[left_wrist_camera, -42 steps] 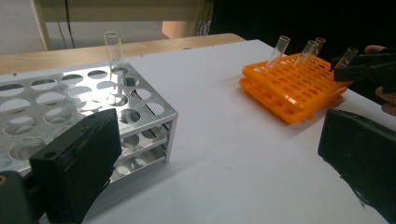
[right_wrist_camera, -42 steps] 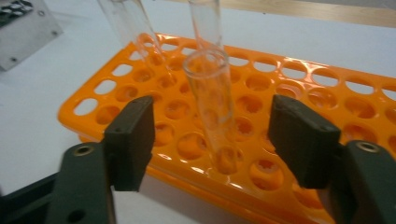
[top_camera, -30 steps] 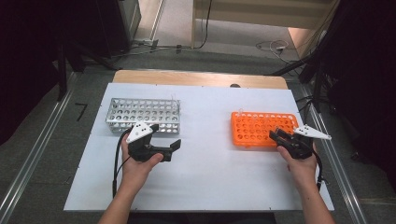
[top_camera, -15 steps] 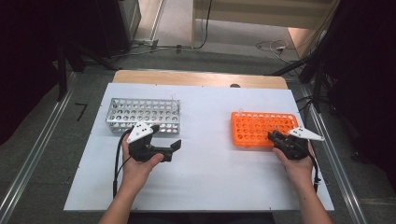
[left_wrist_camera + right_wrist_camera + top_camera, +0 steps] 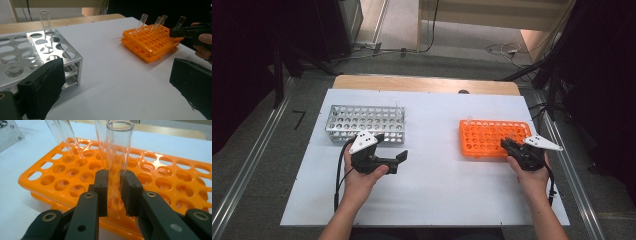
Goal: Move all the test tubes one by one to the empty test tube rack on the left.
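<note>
White table (image 5: 437, 195): steel rack (image 5: 364, 121) left, orange rack (image 5: 492, 136) right. My right tongs (image 5: 114, 192) just closed on a tube (image 5: 119, 150) in its near edge; left tongs (image 5: 398, 159) wide, empty. Tilted lift could snag, crack glass.

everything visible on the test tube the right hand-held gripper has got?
The test tube is clear, glass-like, with an open round rim at the top, and looks empty. It stands roughly upright in a hole near the front edge of the orange rack, beside other tubes. The right hand-held gripper has just closed on it; both black pads press its lower body from either side. Its bottom is hidden.
</note>
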Demonstrator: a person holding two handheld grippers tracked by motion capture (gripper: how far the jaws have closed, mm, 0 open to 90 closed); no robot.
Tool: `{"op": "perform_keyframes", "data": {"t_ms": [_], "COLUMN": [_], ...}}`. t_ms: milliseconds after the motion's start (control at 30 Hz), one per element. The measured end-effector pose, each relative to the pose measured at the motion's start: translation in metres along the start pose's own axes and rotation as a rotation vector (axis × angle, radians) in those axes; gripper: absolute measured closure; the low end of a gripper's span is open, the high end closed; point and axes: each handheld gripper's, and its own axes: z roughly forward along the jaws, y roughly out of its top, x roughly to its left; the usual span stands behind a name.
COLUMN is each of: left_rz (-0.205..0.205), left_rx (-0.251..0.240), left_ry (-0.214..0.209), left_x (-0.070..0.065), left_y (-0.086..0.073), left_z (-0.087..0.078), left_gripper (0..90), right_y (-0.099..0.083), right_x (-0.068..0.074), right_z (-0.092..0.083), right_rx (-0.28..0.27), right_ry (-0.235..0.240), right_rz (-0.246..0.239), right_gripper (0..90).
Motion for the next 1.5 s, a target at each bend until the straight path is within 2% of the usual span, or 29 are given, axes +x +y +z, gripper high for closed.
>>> {"op": "perform_keyframes", "data": {"t_ms": [167,267,400,667,967,1133,1500], "left_rz": [-0.001,-0.001,0.004,0.013,0.026,0.017,0.044], "left_rx": [-0.003,-0.007,-0.007,-0.010,-0.012,-0.017,-0.005], "left_ry": [-0.003,-0.006,-0.010,-0.019,-0.025,-0.032,-0.080], "left_x": [-0.001,-0.002,-0.004,-0.008,-0.013,-0.015,-0.029], "left_y": [0.000,0.001,0.002,0.005,0.008,0.009,0.013], "left_z": [-0.001,-0.001,-0.002,-0.002,-0.002,-0.002,0.004], "left_gripper": [0.2,0.2,0.2,0.2,0.2,0.2,3.6], "right_y": [0.008,0.013,0.019,0.030,0.035,0.037,0.036], "right_x": [0.001,0.002,0.011,0.031,0.055,0.072,0.112], "right_z": [-0.009,-0.016,-0.021,-0.026,-0.025,-0.022,-0.015], "right_rx": [-0.028,-0.051,-0.063,-0.066,-0.068,-0.059,-0.035], "right_ry": [-0.007,0.017,0.028,0.082,0.161,0.206,0.283], "right_rz": [0.005,0.018,0.003,-0.018,-0.049,-0.070,-0.141], "right_gripper": [74.0,74.0,74.0,74.0,74.0,74.0,74.0]}}
